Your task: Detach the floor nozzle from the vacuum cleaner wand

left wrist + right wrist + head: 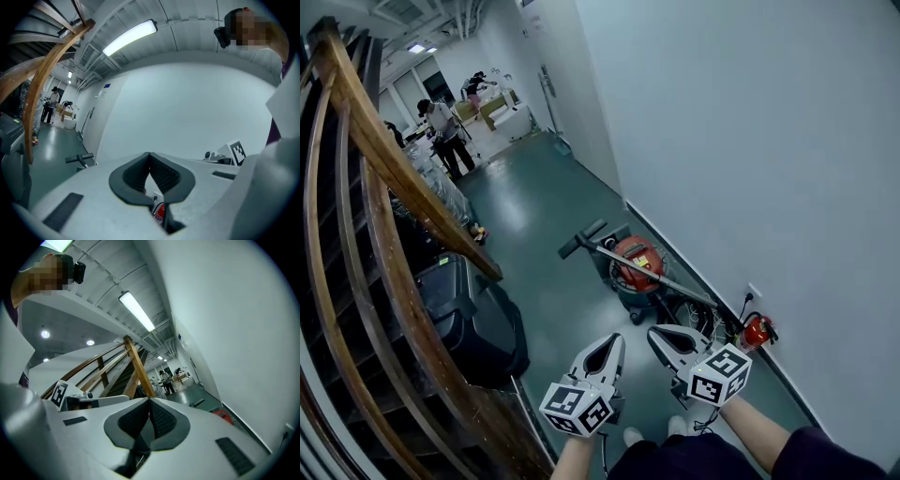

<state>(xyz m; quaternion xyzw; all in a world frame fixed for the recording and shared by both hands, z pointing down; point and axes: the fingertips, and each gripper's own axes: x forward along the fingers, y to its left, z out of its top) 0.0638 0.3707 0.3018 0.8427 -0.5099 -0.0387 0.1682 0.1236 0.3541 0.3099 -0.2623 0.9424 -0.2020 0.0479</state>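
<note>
By the wall (pixel 750 141): red vac (pixel 639 249), wand (pixel 684 288), floor nozzle (pixel 581 240); print illegible.

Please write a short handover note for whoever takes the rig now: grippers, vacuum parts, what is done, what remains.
Left gripper: shut, empty, held level in the air.
Right gripper: shut, empty, beside it.
The vacuum stands on the floor by the wall, ahead of both grippers. The wand lies across it, with the nozzle on its far end.
Done: nothing yet; the nozzle is on the wand.
Left: go closer, hold the wand, probably pull the nozzle off.
</note>
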